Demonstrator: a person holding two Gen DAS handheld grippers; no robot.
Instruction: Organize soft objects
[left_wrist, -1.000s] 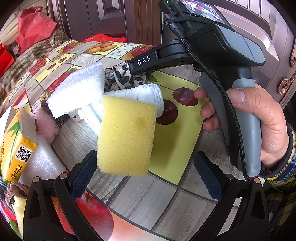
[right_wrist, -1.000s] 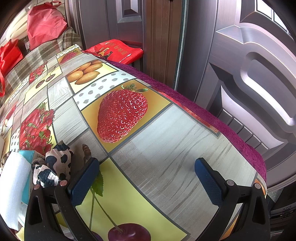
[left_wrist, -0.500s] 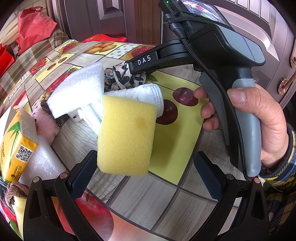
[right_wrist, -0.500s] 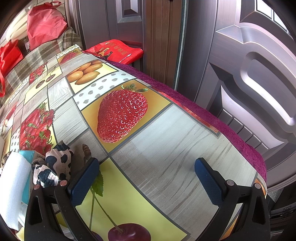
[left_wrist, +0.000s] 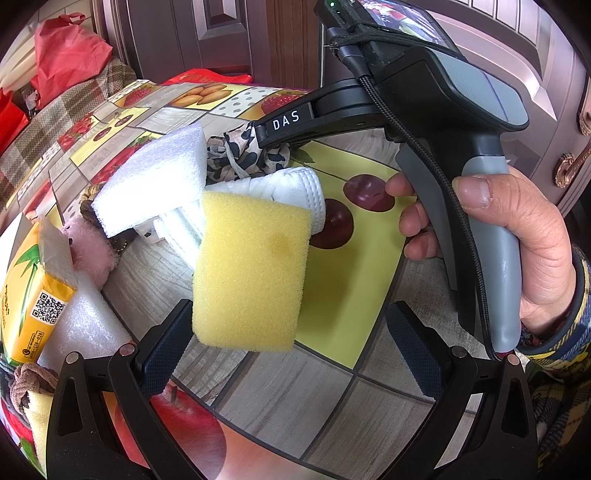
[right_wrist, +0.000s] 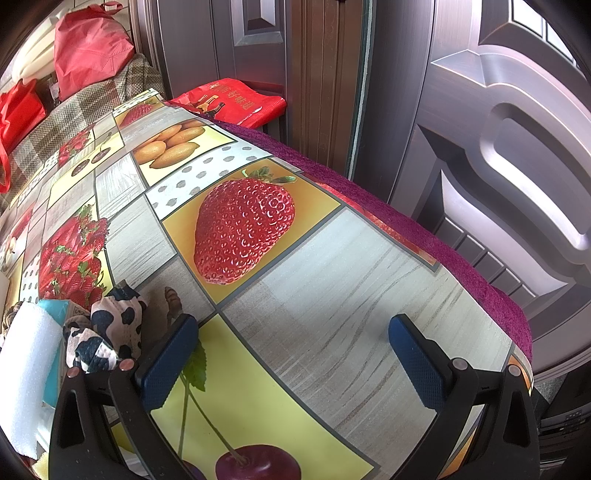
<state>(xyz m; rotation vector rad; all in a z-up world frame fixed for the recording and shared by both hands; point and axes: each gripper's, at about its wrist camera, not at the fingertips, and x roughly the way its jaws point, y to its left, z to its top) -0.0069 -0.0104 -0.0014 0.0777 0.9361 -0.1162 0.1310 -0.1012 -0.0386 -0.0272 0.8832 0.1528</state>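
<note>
A yellow sponge (left_wrist: 255, 273) lies on the fruit-print tablecloth (left_wrist: 332, 398), just ahead of my open left gripper (left_wrist: 291, 343) and nearer its left finger. Behind the sponge sit a white rolled cloth (left_wrist: 299, 192), a white foam block (left_wrist: 155, 184) and a leopard-print fabric (left_wrist: 240, 155). A pink fluffy item (left_wrist: 90, 243) lies at the left. The right gripper's body (left_wrist: 454, 122) is held by a hand (left_wrist: 524, 240) over the table's right side. In the right wrist view, my right gripper (right_wrist: 295, 362) is open over bare tablecloth (right_wrist: 332, 295), with a cow-print fabric (right_wrist: 107, 332) and white foam (right_wrist: 26, 376) to its left.
A yellow tissue pack (left_wrist: 26, 291) and more white foam (left_wrist: 85, 328) lie at the left edge, a brown knotted cord (left_wrist: 26, 384) below them. The table's far edge has a purple trim (right_wrist: 443, 240) against a dark door (right_wrist: 498, 129). Red bags (right_wrist: 88, 44) rest on a checked sofa behind.
</note>
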